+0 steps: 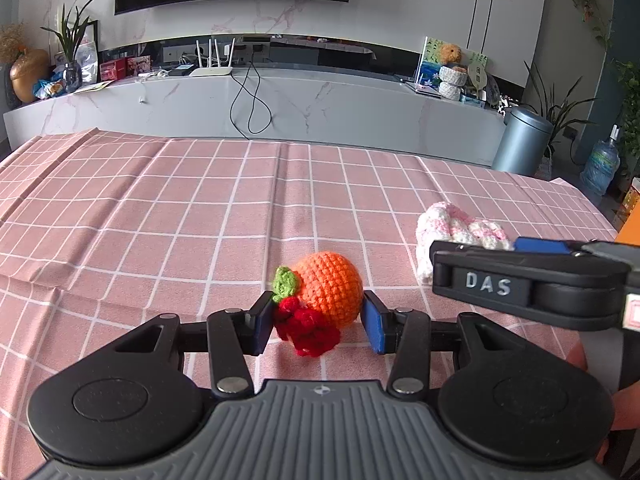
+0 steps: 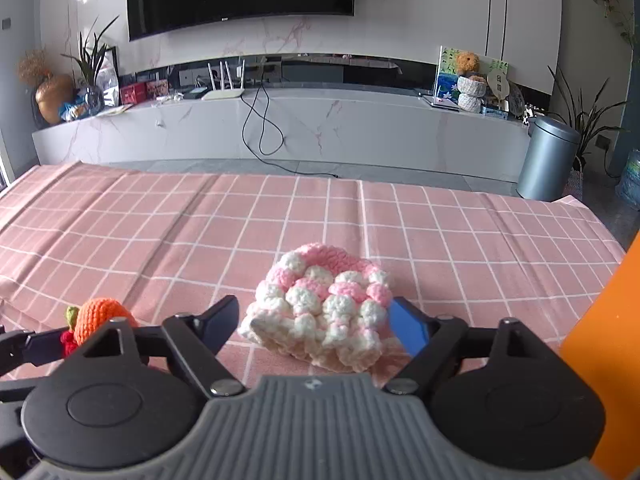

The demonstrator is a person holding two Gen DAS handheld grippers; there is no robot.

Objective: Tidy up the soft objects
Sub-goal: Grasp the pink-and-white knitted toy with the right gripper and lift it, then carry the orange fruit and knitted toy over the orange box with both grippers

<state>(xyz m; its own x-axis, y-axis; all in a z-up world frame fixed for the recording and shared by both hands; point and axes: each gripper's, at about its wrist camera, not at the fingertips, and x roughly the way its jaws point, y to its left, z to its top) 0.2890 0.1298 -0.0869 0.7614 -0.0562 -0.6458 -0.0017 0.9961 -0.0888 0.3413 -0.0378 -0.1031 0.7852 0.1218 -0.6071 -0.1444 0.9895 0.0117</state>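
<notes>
The crocheted orange (image 1: 330,292) with its red tassel sits clamped between the left gripper's (image 1: 318,322) blue pads on the pink checked tablecloth (image 1: 160,208), while at its three o'clock the right gripper (image 2: 316,326), tilted downward, stands wide around the pink-and-white knitted piece (image 2: 324,304).

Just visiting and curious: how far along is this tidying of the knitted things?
Nothing looks put away yet. The left gripper is shut on the orange crochet fruit with its red tassel, on the pink checked cloth. The right gripper stands open around the pink-and-white knit piece, not gripping. Both pieces remain to be placed.
</notes>
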